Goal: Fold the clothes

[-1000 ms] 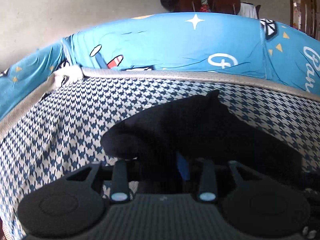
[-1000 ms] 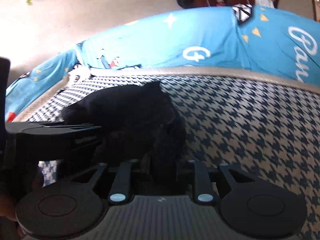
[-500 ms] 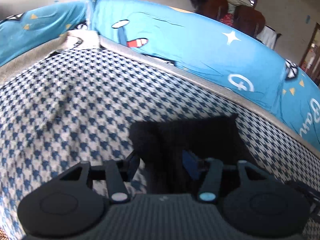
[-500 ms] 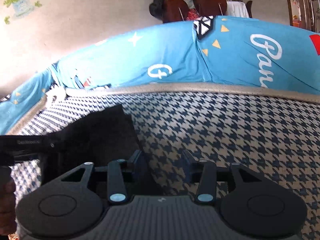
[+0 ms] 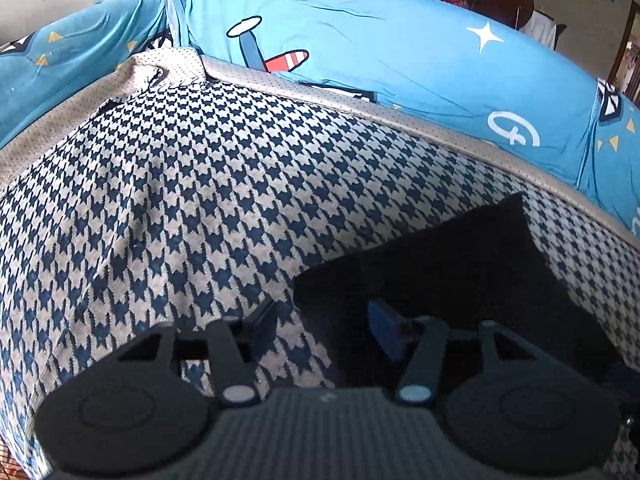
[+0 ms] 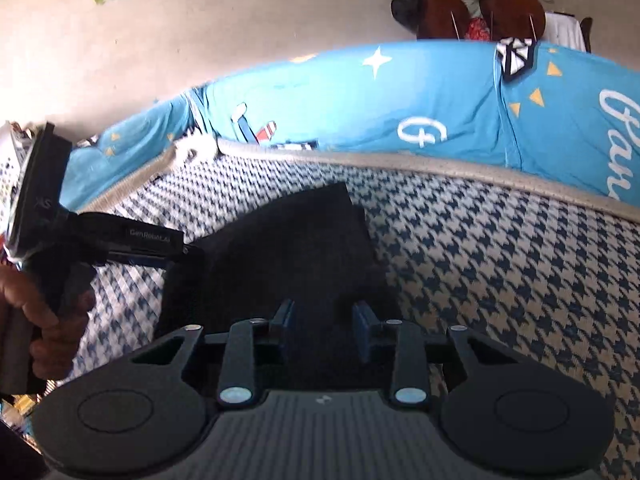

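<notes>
A folded black garment point(image 5: 448, 272) lies flat on the houndstooth bed cover point(image 5: 180, 208). My left gripper point(image 5: 324, 324) is open at the garment's left edge: its right finger is over the black cloth and its left finger is over the cover. In the right wrist view the same black garment point(image 6: 288, 248) lies straight ahead. My right gripper point(image 6: 323, 324) hangs open over its near part, with nothing clamped between the blue pads point(image 6: 362, 330). The left gripper point(image 6: 120, 240), held by a hand point(image 6: 40, 312), reaches the garment's left side.
A blue printed sheet point(image 5: 400, 60) rises behind the cover's grey border point(image 5: 400, 116). Houndstooth surface spreads to the right of the garment point(image 6: 500, 280). Brown chairs piled with clothes point(image 6: 472, 8) stand by the far wall.
My left gripper has opened, let go of the black garment and shifted to its left edge. The right gripper opened too, swung off to the right, then came back over the cloth.
</notes>
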{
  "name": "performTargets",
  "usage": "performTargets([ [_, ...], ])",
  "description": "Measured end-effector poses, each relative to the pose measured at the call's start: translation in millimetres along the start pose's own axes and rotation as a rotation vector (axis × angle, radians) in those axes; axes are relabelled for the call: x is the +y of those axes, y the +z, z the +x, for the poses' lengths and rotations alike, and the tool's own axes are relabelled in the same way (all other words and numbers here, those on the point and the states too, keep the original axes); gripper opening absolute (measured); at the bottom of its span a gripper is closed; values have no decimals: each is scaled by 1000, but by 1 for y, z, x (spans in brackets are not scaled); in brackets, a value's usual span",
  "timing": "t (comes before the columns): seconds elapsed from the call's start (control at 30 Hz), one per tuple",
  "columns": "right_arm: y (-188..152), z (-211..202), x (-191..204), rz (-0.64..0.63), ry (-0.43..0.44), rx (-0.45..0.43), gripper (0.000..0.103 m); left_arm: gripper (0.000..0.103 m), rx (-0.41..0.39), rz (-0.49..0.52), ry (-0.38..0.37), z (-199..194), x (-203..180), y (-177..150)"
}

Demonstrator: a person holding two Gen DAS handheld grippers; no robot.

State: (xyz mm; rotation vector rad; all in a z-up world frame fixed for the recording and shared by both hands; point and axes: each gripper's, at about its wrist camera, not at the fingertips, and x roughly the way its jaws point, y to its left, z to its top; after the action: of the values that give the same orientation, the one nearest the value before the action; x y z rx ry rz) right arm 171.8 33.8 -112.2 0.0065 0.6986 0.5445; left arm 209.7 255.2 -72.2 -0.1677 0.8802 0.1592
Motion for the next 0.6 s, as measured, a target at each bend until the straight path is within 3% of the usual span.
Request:
performTargets([
  [0.07, -4, 9, -4, 6, -33, 40, 32, 60, 1, 26, 32, 6, -1, -3],
  [0.3, -9, 17, -15, 61, -53, 58, 33, 67, -15, 52, 80, 15, -2, -1],
  [0.43, -11, 21, -21, 91, -64, 67, 36, 77, -11, 27, 95, 19, 3, 0],
  [0.6, -9, 14, -11, 74, -10, 46, 36, 75, -30, -13, 107, 12, 8, 5],
])
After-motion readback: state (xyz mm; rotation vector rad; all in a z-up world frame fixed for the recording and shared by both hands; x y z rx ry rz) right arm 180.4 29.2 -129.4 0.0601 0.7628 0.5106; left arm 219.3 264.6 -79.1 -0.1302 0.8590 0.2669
